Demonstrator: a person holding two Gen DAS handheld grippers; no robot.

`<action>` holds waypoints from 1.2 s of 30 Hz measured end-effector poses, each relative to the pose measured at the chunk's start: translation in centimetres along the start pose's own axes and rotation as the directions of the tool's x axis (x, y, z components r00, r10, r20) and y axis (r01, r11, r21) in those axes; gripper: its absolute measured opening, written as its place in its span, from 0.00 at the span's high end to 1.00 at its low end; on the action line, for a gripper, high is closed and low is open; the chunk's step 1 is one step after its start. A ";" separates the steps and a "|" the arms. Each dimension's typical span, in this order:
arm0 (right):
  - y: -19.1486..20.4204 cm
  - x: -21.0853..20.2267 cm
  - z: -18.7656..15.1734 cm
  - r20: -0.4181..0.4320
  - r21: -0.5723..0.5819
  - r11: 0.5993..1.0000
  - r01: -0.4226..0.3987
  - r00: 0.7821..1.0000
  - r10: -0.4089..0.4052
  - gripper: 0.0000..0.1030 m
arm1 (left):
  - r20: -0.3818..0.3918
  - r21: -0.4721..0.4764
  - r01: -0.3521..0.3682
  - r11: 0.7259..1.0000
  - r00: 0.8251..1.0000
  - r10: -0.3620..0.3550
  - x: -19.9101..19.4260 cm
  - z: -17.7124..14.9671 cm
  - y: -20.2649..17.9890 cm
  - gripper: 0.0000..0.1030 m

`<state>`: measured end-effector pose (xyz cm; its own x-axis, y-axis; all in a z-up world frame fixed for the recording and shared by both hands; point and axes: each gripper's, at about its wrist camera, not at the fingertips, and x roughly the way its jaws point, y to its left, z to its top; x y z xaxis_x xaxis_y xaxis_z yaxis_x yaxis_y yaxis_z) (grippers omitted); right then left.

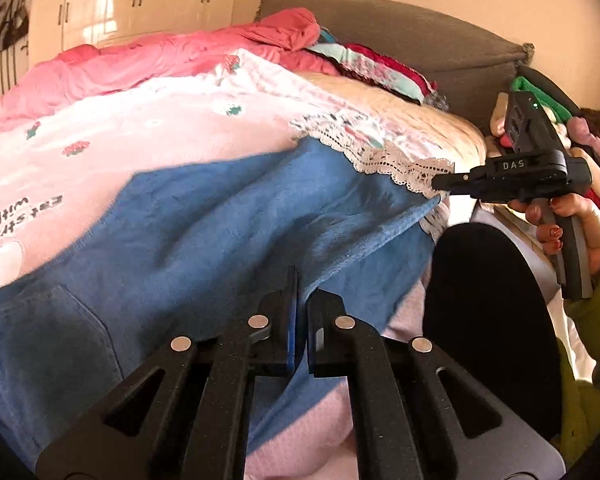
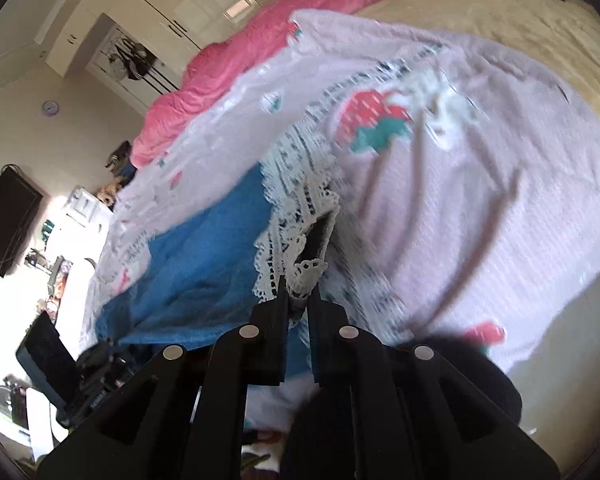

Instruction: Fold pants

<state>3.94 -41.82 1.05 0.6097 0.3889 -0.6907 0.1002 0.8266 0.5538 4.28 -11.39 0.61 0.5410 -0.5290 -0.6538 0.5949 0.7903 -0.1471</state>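
Left tool [image 1: 302, 292] pinching soft denim pants [image 1: 204, 216]; right tool [image 2: 299, 296] pinching lace hem [image 2: 296, 208].

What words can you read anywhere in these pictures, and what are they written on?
"DAS": white letters on the black body of the right gripper, seen from the left wrist view.
"Eat", "with": upside-down dark letters on the pink blanket; the line below them is cut off and unclear.
Right wrist view: nothing readable.

The pants [image 1: 204, 232] are spread on a blanket [image 1: 112, 136] laid over the bed [image 1: 428, 120]; a quilt [image 1: 148, 64] is bunched behind, apparently before the wardrobe [image 1: 140, 0].
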 end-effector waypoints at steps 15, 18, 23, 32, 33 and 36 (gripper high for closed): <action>-2.1 -0.4 -0.9 -0.018 -0.003 0.999 0.035 0.999 -0.035 0.90 | -0.090 0.052 -0.021 0.998 0.996 0.025 1.8 -1.7 -0.7 1.00; -1.7 -0.3 -1.1 -0.028 -0.064 0.992 0.110 0.993 -0.112 0.90 | -0.092 0.059 -0.010 0.998 0.996 0.015 1.4 -1.9 -1.0 1.00; -1.7 1.3 -1.6 -0.065 -0.118 0.975 0.189 0.978 -0.197 0.88 | -0.134 0.085 -0.012 0.996 0.991 0.024 2.2 -2.6 -1.4 1.00; 3.7 -1.7 -3.5 0.098 -0.426 0.870 0.248 0.969 -0.228 0.71 | -0.128 0.067 -0.012 0.998 0.992 0.020 1.4 -2.9 -1.2 0.79; 5.1 -1.4 -4.2 0.082 -0.497 0.840 0.218 0.975 -0.204 0.67 | -0.129 0.066 -0.014 0.998 0.991 0.022 1.2 -3.1 -1.2 0.76; 8.7 0.5 -6.9 0.005 -0.675 0.728 0.123 0.987 -0.162 0.62 | -0.122 0.048 -0.037 0.998 0.992 0.042 0.3 -3.6 -0.9 0.75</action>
<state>-0.32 -31.61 2.29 0.5893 0.2475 -0.7691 -0.3824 0.9240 0.0044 1.74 -11.18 -2.11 0.4893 -0.4533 -0.7451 0.6026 0.7933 -0.0869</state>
